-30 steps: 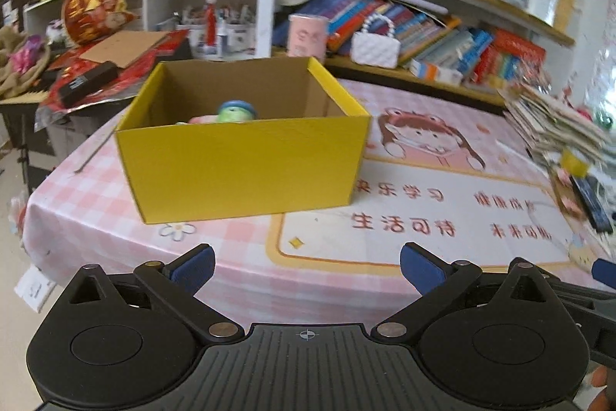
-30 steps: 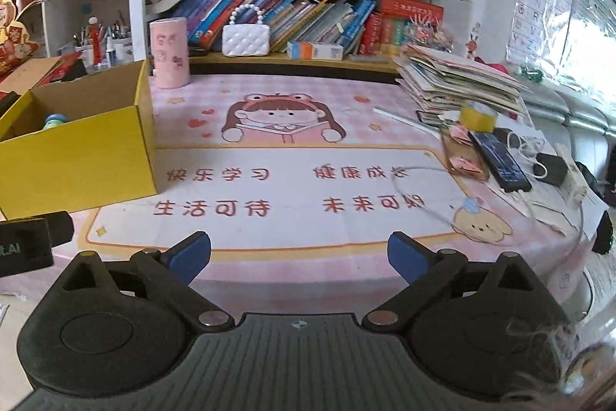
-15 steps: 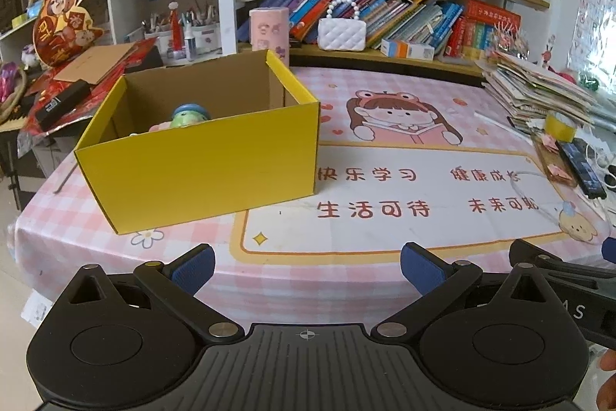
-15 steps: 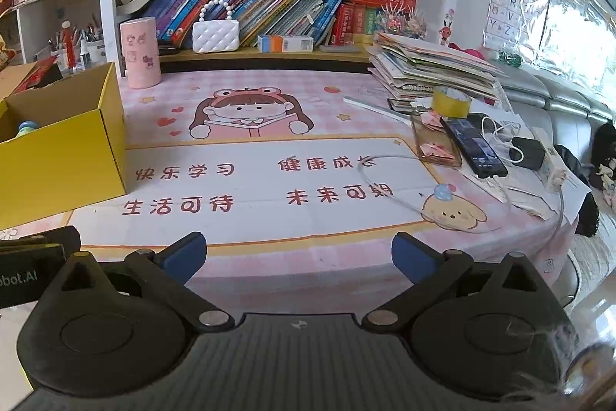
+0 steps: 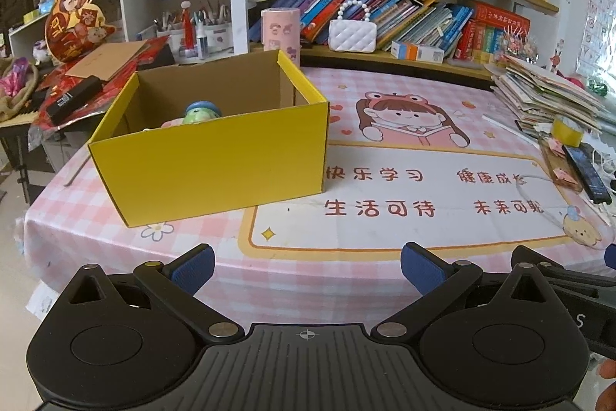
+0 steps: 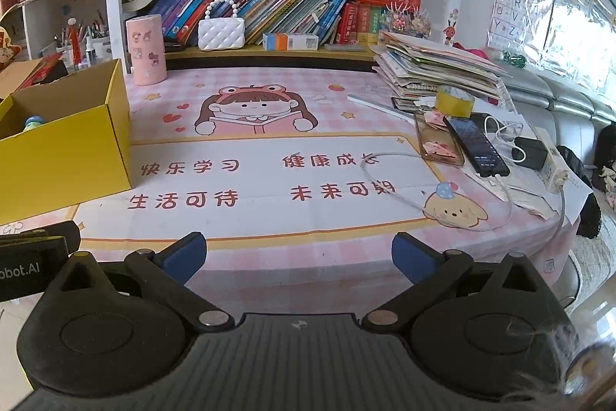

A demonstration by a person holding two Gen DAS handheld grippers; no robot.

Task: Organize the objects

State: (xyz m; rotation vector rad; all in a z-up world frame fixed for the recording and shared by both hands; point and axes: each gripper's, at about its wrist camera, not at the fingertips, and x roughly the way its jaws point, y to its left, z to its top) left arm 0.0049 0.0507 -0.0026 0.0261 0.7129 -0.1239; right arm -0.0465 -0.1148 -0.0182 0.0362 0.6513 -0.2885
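- Left hand-held gripper (image 5: 306, 266) hovering at the near edge of the tabletop (image 5: 192, 230), blue pads spread wide, nothing between them.
- Right hand-held gripper (image 6: 298, 253) likewise released and empty, just beside the left one, at the same near edge.
- Pink checked cloth with a cartoon girl and red characters spread over the tabletop.
- Yellow cardboard box (image 5: 215, 160) standing upright on the left part of the cloth, top open, near corner turned toward the left camera.
- Inside the box, toward its back wall: a small green toy with a blue cap (image 5: 200, 112), next to something pink, only partly visible over the rim.
- On the right side of the tabletop: a dark phone (image 6: 475, 145), a roll of yellow tape (image 6: 454, 101), white cables, and a stack of papers (image 6: 435, 72) behind them.
- Farther back, a pink cylindrical holder (image 6: 146, 51) near the box's far corner.
- Beyond, a white quilted purse (image 6: 221, 33) on a shelf of leaning books.
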